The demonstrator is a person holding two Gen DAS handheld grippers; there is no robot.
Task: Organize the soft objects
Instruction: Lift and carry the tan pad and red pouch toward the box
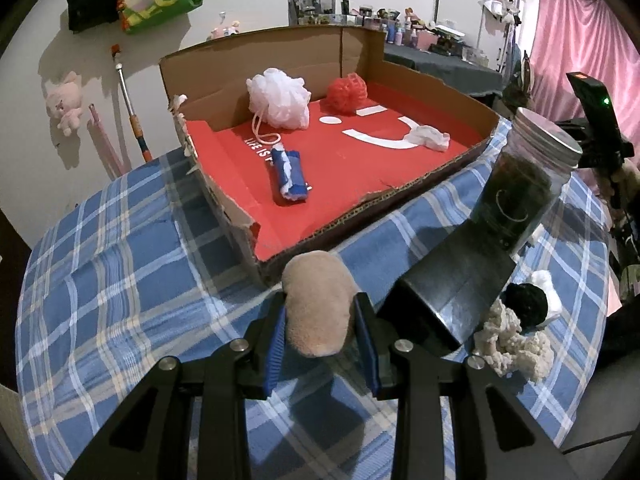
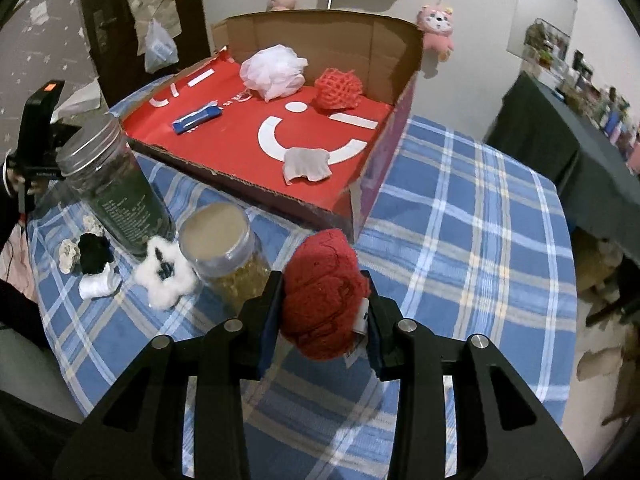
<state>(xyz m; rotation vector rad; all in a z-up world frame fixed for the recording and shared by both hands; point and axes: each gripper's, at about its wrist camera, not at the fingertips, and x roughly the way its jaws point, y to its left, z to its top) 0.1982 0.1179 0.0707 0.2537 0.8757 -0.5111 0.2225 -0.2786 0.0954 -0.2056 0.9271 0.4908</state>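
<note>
My left gripper [image 1: 320, 320] is shut on a beige soft pad [image 1: 318, 304], held just in front of the near edge of the open cardboard box [image 1: 432, 178]. My right gripper [image 2: 322, 312] is shut on a red knitted cloth [image 2: 324, 296], held near the box's corner [image 2: 352, 216]. Inside the box lie a white mesh pouf [image 1: 280, 98], a red net ball [image 1: 347, 90], a blue and white rolled cloth [image 1: 289, 176] and a white crumpled cloth [image 1: 428, 136].
On the blue plaid tablecloth [image 2: 460, 220] stand a dark glass jar [image 2: 112, 184] and a second jar [image 2: 224, 248]. Beside them lie a black scrunchie [image 2: 94, 254], a white fluffy piece [image 2: 166, 276] and a cream yarn bundle [image 1: 512, 340].
</note>
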